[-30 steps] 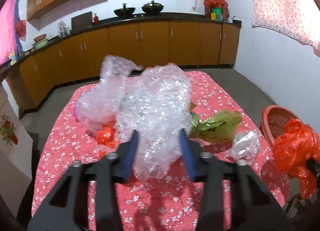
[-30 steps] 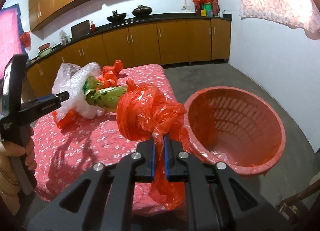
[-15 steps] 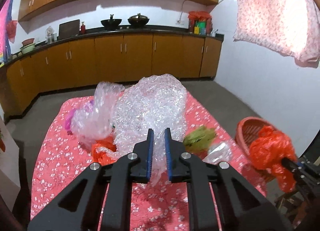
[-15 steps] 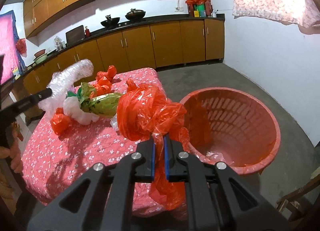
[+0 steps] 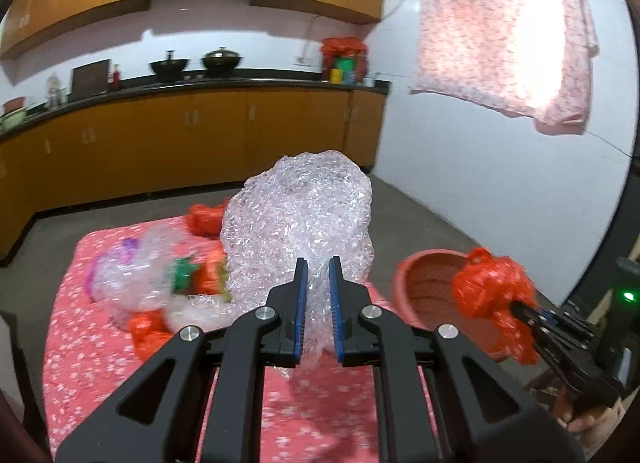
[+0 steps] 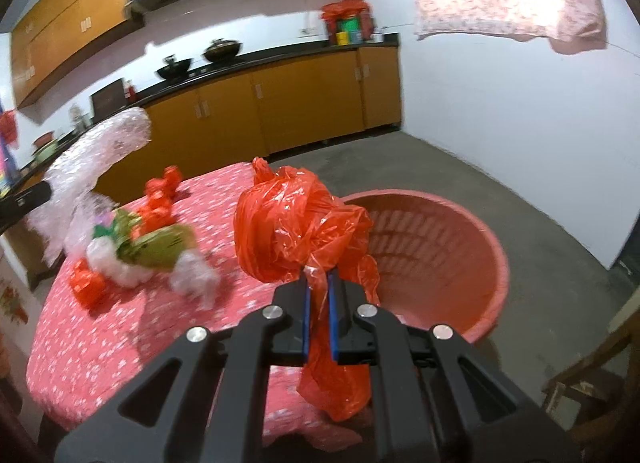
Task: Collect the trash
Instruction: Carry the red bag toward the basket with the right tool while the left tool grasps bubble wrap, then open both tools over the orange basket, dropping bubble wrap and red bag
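My left gripper is shut on a big sheet of clear bubble wrap, which stands up in front of it, lifted off the red flowered table. That same bubble wrap shows at the left of the right wrist view. My right gripper is shut on a crumpled red plastic bag, held beside the rim of the salmon plastic basket. In the left wrist view the red bag hangs in front of the basket at the right.
More trash lies on the table: a green wrapper, clear plastic, small red bags. The basket stands past the table's right edge on a grey floor. A wooden chair is at lower right. Cabinets line the far wall.
My left gripper shut on the bubble wrap and lifted it off the pile, swinging right. My right gripper carried the red bag closer to the basket.
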### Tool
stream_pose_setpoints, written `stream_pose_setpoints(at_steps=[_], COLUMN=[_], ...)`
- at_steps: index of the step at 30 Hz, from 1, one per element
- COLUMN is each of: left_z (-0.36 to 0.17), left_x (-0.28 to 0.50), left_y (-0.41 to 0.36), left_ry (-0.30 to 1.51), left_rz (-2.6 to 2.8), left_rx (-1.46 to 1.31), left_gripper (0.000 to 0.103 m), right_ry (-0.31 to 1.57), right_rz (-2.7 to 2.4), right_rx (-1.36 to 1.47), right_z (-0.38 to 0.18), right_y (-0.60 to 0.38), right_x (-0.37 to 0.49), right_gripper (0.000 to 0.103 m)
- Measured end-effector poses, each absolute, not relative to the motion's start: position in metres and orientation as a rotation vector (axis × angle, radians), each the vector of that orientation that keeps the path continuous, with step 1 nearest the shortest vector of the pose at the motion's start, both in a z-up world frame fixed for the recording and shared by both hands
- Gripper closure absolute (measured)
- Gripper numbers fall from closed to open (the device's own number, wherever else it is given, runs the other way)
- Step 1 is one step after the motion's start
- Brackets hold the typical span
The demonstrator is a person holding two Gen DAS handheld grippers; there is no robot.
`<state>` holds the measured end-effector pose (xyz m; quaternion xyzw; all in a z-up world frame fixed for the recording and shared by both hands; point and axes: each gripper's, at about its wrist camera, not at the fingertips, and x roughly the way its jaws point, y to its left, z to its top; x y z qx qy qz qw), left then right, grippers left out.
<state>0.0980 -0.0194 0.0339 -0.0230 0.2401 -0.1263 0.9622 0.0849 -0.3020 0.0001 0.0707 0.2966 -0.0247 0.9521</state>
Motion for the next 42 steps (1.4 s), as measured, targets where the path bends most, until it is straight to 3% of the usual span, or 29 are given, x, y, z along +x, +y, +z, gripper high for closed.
stream_pose_setpoints(at_steps=[15,42], left_z=[0.002,-0.041], left_x=[0.123,0.167], left_y=[-0.123,-0.213], left_ry=[0.55,0.636], left_rz=[-0.5,-0.614], left_rx=[-0.02,0.032], left_gripper=[0.092,0.092], right_ry=[0.606,0.592], right_rz=[-0.323,-0.24], right_rx=[0.271,0.353], right_z=[0.004,-0.02], right_y=[-0.373,-0.413], right_x=[0.1,0.143], right_gripper=[0.095,0.094])
